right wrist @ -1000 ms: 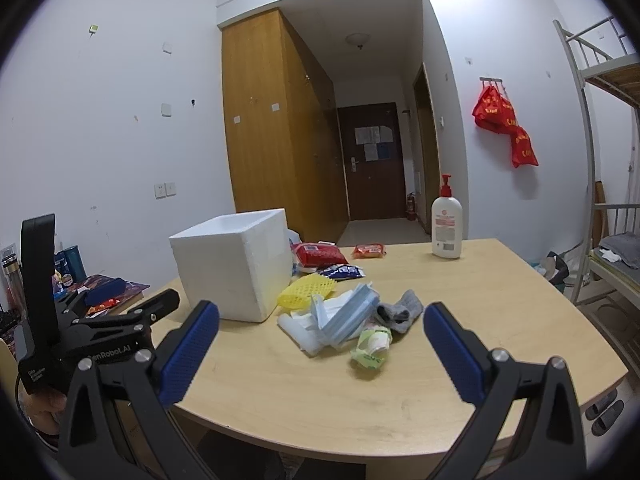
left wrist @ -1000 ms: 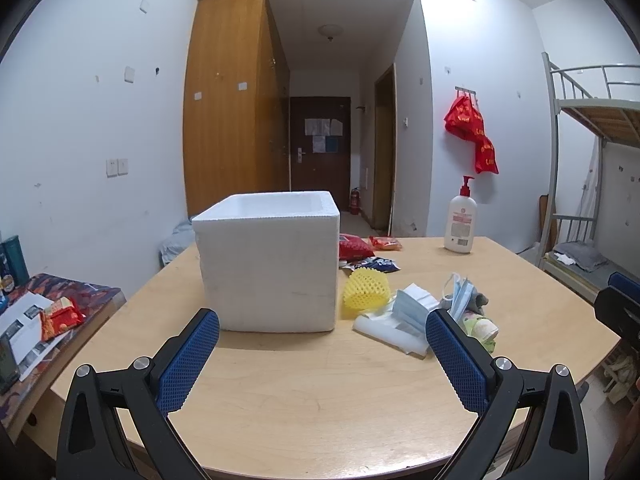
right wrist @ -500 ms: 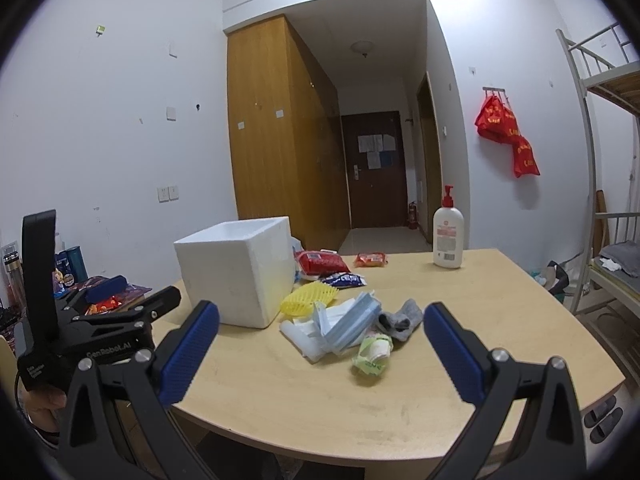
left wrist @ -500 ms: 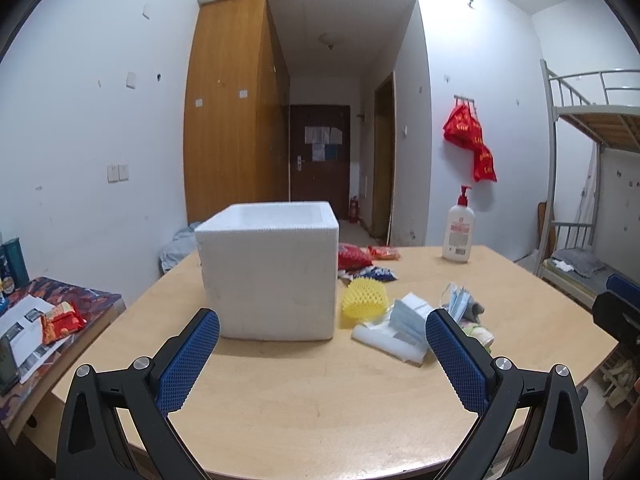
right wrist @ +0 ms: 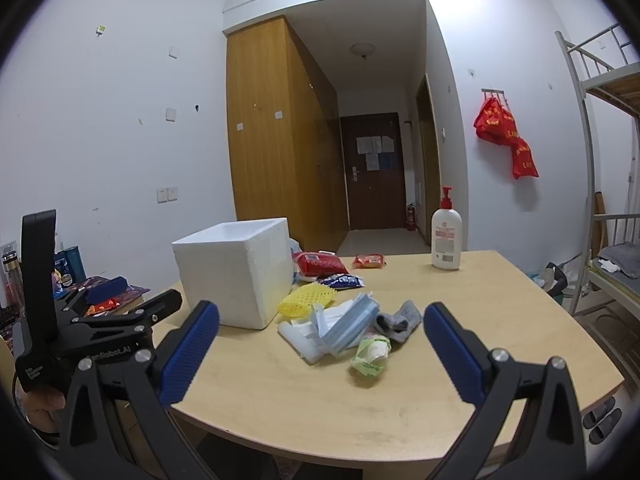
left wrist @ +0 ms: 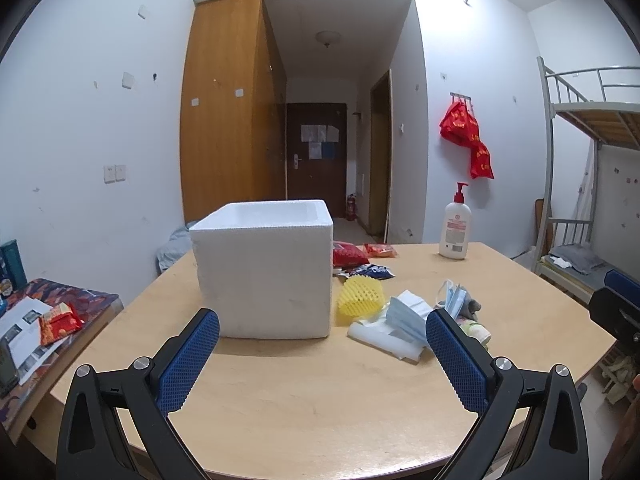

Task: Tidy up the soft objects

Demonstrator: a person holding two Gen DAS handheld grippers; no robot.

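Note:
A white foam box (left wrist: 264,268) (right wrist: 236,272) stands open-topped on the round wooden table (left wrist: 320,396). Right of it lies a pile of soft things: a yellow foam net (left wrist: 359,297) (right wrist: 306,299), blue face masks (left wrist: 412,312) (right wrist: 348,326), a white plastic bag (left wrist: 384,340), a grey sock (right wrist: 398,320) and a green wrapper (right wrist: 372,354). My left gripper (left wrist: 322,320) hovers open over the table's near edge, in front of the box. My right gripper (right wrist: 322,316) is open too, short of the pile, with nothing between its fingers.
Red and blue snack packets (right wrist: 320,264) lie behind the pile. A lotion pump bottle (left wrist: 455,226) stands at the table's far side. A low side table (left wrist: 40,320) with papers is at the left. A bunk bed (left wrist: 580,168) stands at the right.
Both views have tilted upward a little, so the box and pile sit lower in the frames. Both grippers stay open and nothing on the table has moved.

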